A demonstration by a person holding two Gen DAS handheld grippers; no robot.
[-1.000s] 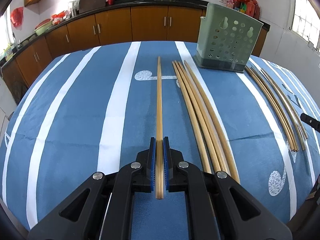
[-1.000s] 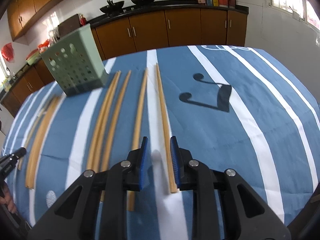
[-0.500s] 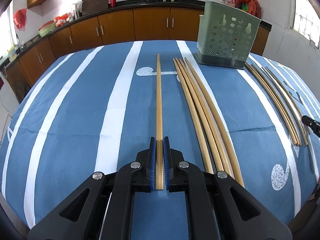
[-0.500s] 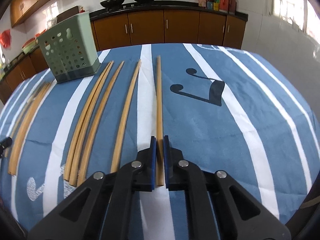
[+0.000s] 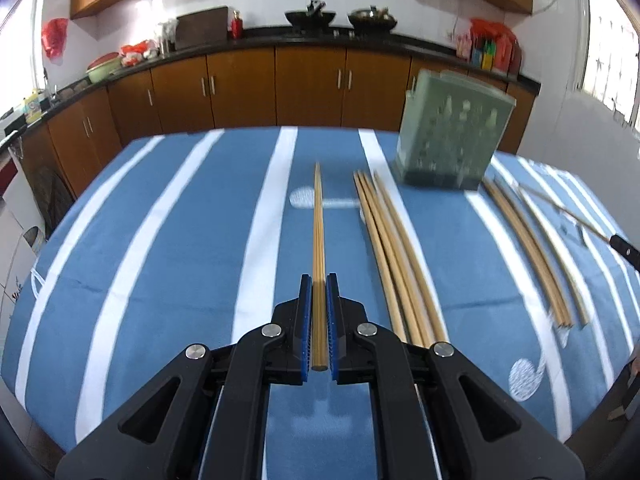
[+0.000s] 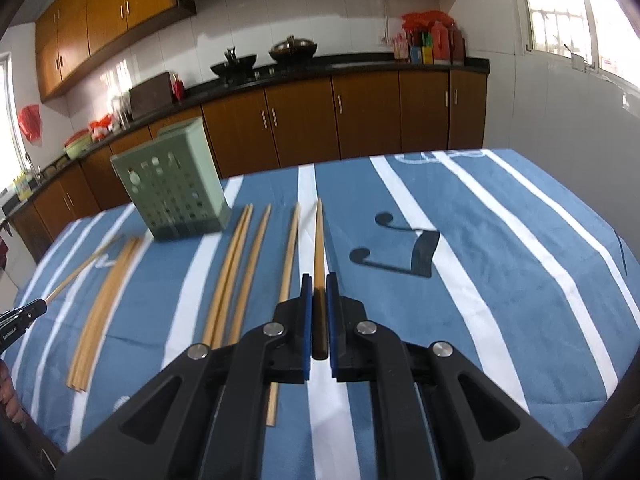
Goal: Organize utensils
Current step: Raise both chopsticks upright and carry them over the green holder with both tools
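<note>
Both grippers are clamped tight, each on one chopstick: the left gripper (image 5: 319, 292) pinches its chopstick (image 5: 318, 224) near the thick end, and the right gripper (image 6: 319, 292) does the same with its chopstick (image 6: 319, 236). The green holder (image 6: 176, 192) stands at the far side of the blue striped tablecloth (image 6: 500, 264), loose chopsticks (image 6: 236, 264) lying between. Best play, arguably: tip each stick point-down over the holder's open top, one at a time, before letting go.

both the left gripper (image 5: 319, 292) and the right gripper (image 6: 319, 292) are matte black plastic, each with two angular linkage arms, round silver screws at the pivots, triangular cut-outs, and ribbed blue pads lining the fingers (image 5: 306, 320).
</note>
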